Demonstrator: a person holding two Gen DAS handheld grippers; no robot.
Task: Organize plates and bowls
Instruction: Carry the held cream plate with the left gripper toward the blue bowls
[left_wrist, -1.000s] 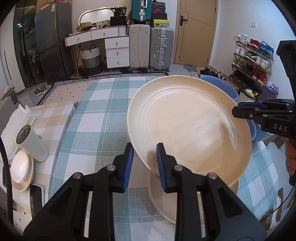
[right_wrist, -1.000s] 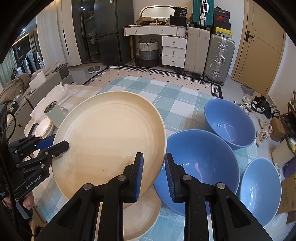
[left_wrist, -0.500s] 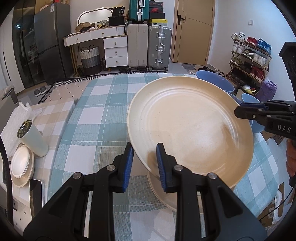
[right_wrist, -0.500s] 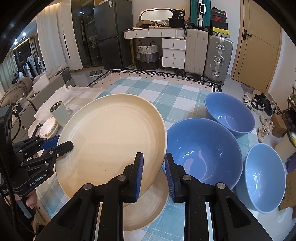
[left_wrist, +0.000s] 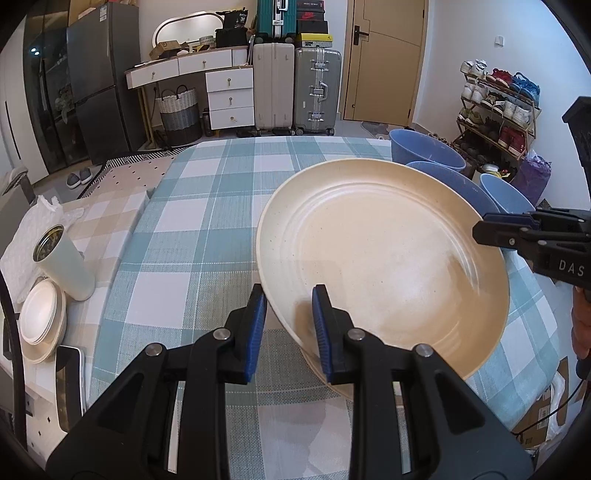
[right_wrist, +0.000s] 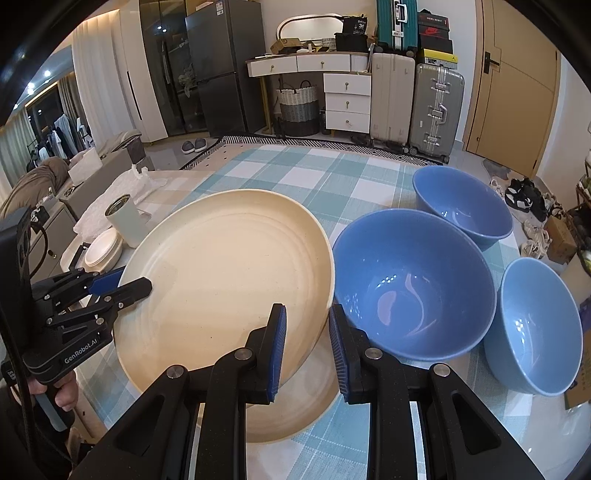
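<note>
Both hand-held grippers, left hand-held gripper and right hand-held gripper, are pinching opposite rims of the tilted cream plate at frame centre.

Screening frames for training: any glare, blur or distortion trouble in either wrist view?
Left wrist view: sharp, heavy fisheye bending at the edges, black corner vignette, soft sheen on the cream plate. Right wrist view: equally sharp and warped, small specular glints inside the large blue bowl, dim room at left.

Both wrist views look steeply down, close, sharing the cream plate.
</note>
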